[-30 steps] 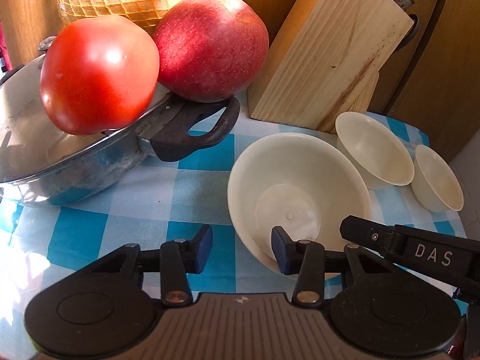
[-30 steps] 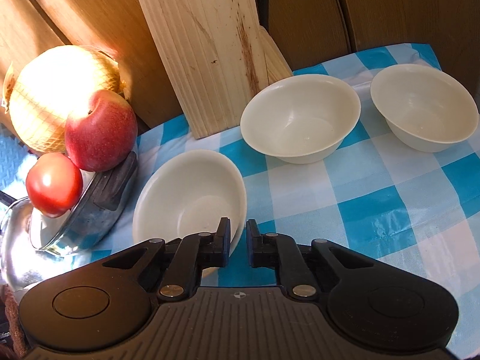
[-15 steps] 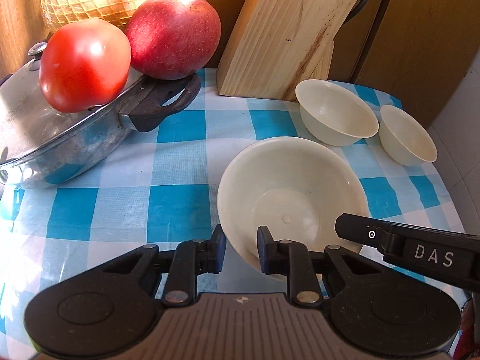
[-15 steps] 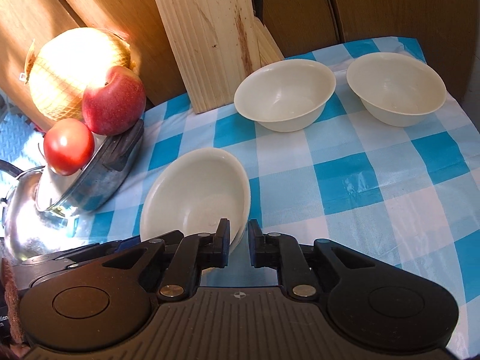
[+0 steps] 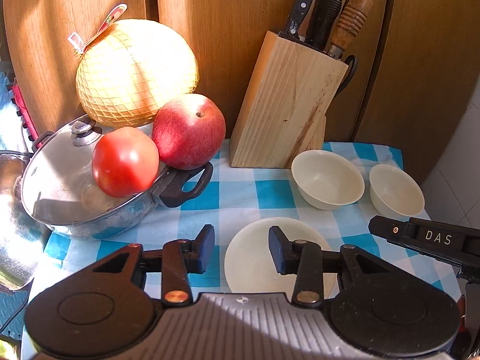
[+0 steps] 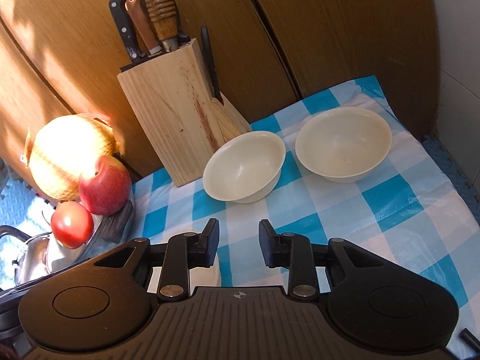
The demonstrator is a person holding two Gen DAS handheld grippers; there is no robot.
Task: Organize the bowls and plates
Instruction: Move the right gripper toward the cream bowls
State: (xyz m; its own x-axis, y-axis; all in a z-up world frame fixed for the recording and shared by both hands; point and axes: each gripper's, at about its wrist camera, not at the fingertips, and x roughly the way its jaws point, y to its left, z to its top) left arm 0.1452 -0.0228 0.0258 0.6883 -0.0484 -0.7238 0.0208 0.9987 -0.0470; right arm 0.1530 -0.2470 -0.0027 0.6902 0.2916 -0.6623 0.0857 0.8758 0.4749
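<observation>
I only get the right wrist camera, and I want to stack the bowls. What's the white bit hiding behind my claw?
Observer: A third cream bowl, upright and empty on the checked cloth.
Operator: Is the other claw holding it?
Observer: No. The left claw is open, and only one finger overlaps the bowl in its view.
Operator: Is the tomato inside the pot?
Observer: No. The tomato rests on the pot's lid, just in front of the lid's knob.
</observation>
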